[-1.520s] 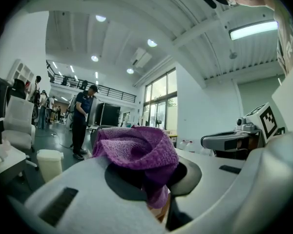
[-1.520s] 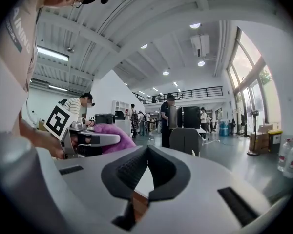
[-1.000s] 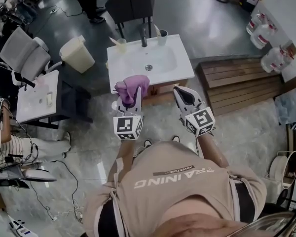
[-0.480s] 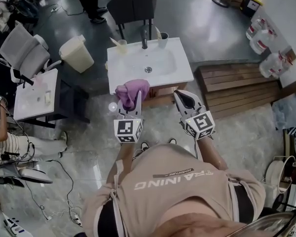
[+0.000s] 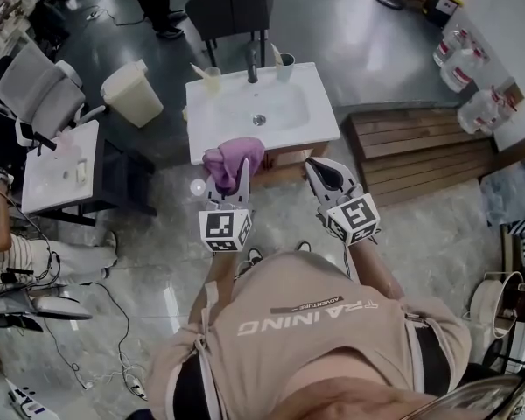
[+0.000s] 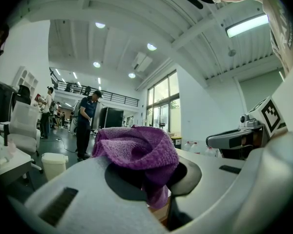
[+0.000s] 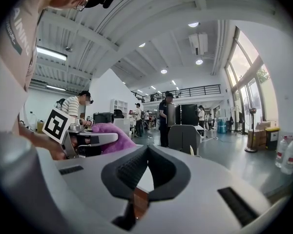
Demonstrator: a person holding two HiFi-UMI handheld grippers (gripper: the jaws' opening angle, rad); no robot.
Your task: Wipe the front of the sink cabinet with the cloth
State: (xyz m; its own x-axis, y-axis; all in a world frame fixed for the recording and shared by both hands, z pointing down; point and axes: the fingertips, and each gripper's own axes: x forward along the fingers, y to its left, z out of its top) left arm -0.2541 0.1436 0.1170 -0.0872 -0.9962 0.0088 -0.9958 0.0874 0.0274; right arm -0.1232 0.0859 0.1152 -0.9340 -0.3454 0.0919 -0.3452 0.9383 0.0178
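**Cloth held ready at the sink edge, wiping not yet begun**
The purple cloth (image 5: 234,157) is clamped in the left gripper (image 5: 230,171), just before the sink cabinet (image 5: 287,157); the right gripper (image 5: 322,170) is closed on nothing. The cloth should be lowered, pressed flat to the front and drawn across in overlapping strokes. Little is changed from a second ago.

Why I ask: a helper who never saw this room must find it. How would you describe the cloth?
Find the white sink on the grey floor. At its near edge, the left gripper has its jaws shut on the cloth. It is bunched, fuzzy and purple; nothing else nearby is purple.
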